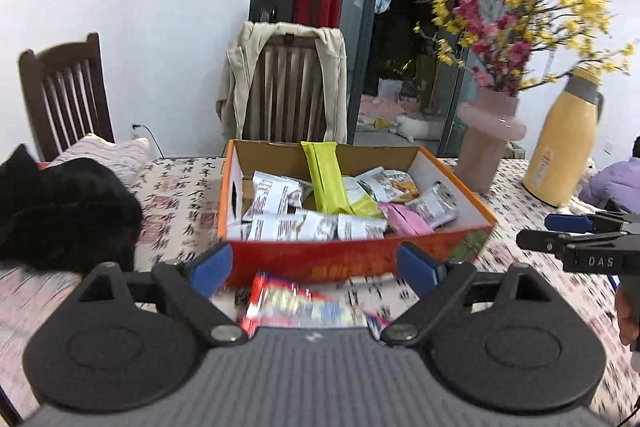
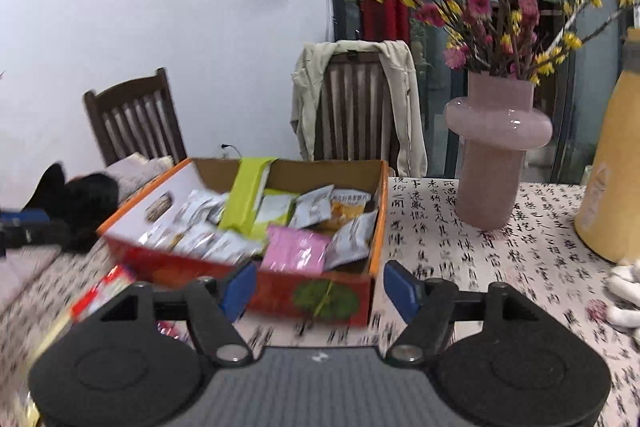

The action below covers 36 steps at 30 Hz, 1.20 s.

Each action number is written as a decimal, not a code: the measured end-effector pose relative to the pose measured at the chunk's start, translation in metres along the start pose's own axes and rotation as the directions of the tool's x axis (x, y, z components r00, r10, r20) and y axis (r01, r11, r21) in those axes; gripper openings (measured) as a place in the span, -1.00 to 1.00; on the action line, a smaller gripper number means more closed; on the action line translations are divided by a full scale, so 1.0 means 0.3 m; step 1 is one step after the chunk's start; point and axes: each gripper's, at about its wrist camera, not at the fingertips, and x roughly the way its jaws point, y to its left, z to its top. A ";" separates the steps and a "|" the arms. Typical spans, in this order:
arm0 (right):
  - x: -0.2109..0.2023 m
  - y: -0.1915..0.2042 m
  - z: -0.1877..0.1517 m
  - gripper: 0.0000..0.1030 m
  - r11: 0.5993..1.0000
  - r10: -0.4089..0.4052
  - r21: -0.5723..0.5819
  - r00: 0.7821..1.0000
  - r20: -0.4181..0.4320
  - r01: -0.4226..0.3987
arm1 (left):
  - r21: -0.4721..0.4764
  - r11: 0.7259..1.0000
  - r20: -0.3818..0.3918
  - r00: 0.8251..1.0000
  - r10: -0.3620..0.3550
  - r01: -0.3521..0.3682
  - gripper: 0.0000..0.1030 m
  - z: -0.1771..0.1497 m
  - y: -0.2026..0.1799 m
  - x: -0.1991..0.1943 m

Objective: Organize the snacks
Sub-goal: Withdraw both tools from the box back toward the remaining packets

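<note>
An orange cardboard box sits on the table, holding several snack packets: silver ones, a long green one and a pink one. A red-and-white snack packet lies on the table in front of the box. My left gripper is open and empty, just above that packet. My right gripper is open and empty in front of the box's right corner; it also shows in the left wrist view.
A pink vase with flowers and a yellow thermos stand right of the box. A black cloth lies at the left. Two wooden chairs stand behind the table. The patterned tablecloth covers the table.
</note>
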 end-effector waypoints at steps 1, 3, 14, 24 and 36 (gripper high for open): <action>-0.040 0.019 -0.027 0.43 1.000 0.001 -0.012 1.000 0.004 -0.001 | 0.014 1.000 0.006 1.000 0.003 -0.003 0.78 -0.030 -0.010 -0.044; -0.114 0.053 -0.076 0.45 1.000 0.005 -0.030 1.000 0.008 -0.005 | 0.029 1.000 0.021 1.000 0.005 -0.005 0.79 -0.084 -0.022 -0.112; -0.442 0.233 -0.377 0.55 0.998 0.051 -0.044 0.999 0.011 -0.051 | -0.051 0.998 -0.076 0.997 0.018 -0.022 0.80 -0.413 -0.050 -0.361; -0.612 0.283 -0.618 0.65 0.999 0.045 0.013 0.996 -0.078 -0.044 | -0.119 0.992 -0.128 0.991 0.032 -0.047 0.80 -0.560 -0.013 -0.495; -0.690 0.238 -0.662 0.67 0.999 -0.007 0.035 0.997 -0.071 0.009 | -0.126 0.991 -0.103 0.994 0.029 -0.042 0.80 -0.561 -0.034 -0.552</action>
